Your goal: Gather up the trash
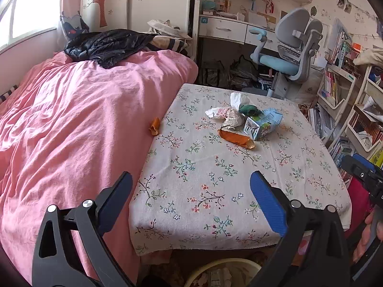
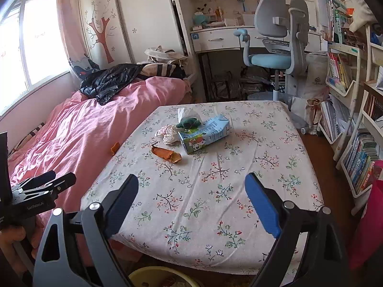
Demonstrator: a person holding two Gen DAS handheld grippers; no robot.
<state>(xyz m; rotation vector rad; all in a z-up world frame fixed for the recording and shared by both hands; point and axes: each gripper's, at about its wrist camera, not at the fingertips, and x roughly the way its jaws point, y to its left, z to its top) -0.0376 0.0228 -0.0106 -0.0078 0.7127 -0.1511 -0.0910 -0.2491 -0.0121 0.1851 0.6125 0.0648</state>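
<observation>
Both claws hung spread and empty over the near edge of the floral tabletop (image 2: pixel 215 191): left claw (image 1: pixel 191 186), right claw (image 2: pixel 191 186), a yellow bin (image 1: pixel 222 272) rim below them. Trash sat bunched toward the far middle: a blue milk carton (image 2: pixel 204 134), crumpled paper (image 2: pixel 167 134), an orange peel (image 2: pixel 166 154) just nearer. Another peel piece (image 1: pixel 154 126) lay on the pink bed (image 1: pixel 71 119) at the tabletop's left edge.
</observation>
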